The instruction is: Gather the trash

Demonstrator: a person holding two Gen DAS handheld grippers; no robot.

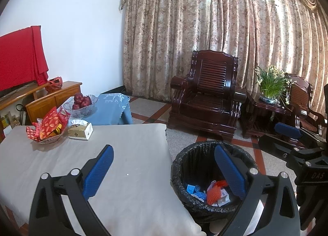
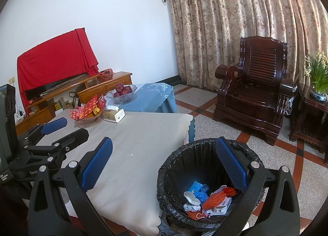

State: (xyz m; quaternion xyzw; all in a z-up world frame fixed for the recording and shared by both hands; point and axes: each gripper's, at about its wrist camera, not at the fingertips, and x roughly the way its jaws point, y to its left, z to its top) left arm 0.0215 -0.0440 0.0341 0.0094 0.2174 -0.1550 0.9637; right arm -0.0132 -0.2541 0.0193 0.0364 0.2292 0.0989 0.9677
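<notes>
Fingers of both our left gripper point(image 1: 164, 166) and right gripper point(image 2: 164, 163) stand apart and empty above the bin point(image 2: 174, 166), since the trash point(image 2: 207, 199) lies inside, beside the table point(image 2: 133, 143).

White wall point(image 1: 78, 20), floral curtains point(image 1: 215, 20) backlit, dark wooden armchair point(image 1: 207, 96), tiled floor point(image 2: 205, 102)
</notes>
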